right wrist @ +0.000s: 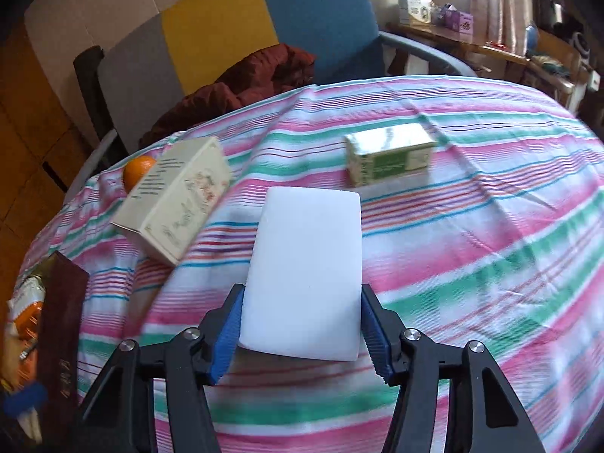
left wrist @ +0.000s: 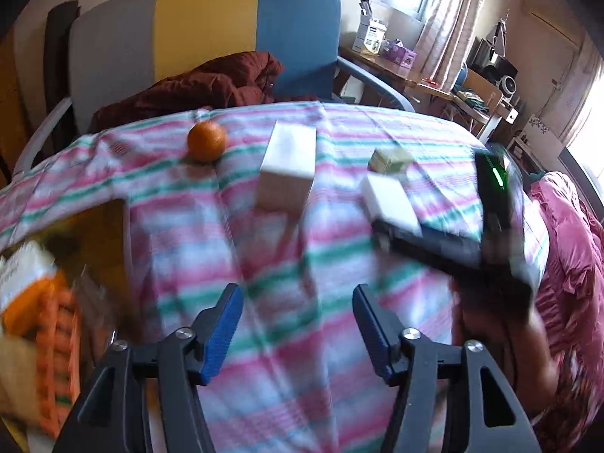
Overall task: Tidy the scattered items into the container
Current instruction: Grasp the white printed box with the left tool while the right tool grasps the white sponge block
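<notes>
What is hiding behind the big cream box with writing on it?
An orange peeks out behind the cream box on the striped cloth. The box covers the orange's right side, so anything else behind it cannot be seen.

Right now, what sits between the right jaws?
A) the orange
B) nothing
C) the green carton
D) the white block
D: the right wrist view shows the white block between the blue pads of the right gripper, with the orange and green carton lying farther off.

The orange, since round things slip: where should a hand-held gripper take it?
Grip the orange across its widest middle, coming from above and the near side; the tall cream box stands close on its right, so keep the fingers off that side.
</notes>
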Demonstrator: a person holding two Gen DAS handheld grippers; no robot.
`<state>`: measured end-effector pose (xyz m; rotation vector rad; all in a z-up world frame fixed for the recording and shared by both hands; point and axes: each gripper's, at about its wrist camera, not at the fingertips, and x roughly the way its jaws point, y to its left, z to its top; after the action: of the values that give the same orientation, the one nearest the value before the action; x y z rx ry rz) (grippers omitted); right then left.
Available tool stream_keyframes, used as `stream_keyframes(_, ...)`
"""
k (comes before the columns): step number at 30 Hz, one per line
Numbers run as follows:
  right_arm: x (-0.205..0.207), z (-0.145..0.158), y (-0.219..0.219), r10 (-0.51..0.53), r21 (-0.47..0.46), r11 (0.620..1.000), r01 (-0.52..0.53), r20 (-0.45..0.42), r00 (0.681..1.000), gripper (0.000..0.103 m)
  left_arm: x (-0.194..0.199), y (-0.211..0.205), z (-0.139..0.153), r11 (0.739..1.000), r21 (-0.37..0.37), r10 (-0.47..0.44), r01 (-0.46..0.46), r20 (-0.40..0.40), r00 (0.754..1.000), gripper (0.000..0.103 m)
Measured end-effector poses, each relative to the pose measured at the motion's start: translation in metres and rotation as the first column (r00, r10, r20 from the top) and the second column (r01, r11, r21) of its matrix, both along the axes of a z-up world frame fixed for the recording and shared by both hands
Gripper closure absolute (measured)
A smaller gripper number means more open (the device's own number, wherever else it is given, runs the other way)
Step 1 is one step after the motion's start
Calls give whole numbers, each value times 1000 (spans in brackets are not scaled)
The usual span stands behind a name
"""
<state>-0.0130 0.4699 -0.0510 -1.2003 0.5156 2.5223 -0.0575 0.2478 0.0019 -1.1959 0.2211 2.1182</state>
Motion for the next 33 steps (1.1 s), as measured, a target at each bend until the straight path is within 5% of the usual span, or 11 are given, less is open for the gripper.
stream_keyframes(5,10,-6,-3,30,43,999,-28,-59,998,43,-40,46,-8,997,-69,-32,33,15,999,40)
stream_keyframes(10,9,-7,-3,11,29,1000,-9,-80,997,41,-73,70,-15,998,-33,-49,52,72,996,40)
stream_keyframes(23,6,-10,-3,4,31,1000,-1,-91,996,40,-106,99,-23,989,-126,-81,79,-14,997,39)
stream_keyframes(25,7,-10,-3,3,24,1000,-1,-96,995,39,-107,91,-18,992,-105,-75,70,-51,996,38)
stream_keyframes(30,9,-10,0,-1,0,1000,1,-113,994,39,-127,87,-6,998,-2,-59,59,6,998,29)
stream_keyframes(33,9,-10,-1,-1,3,1000,1,-112,994,39,-128,109,-10,984,-105,-147,143,-30,989,25)
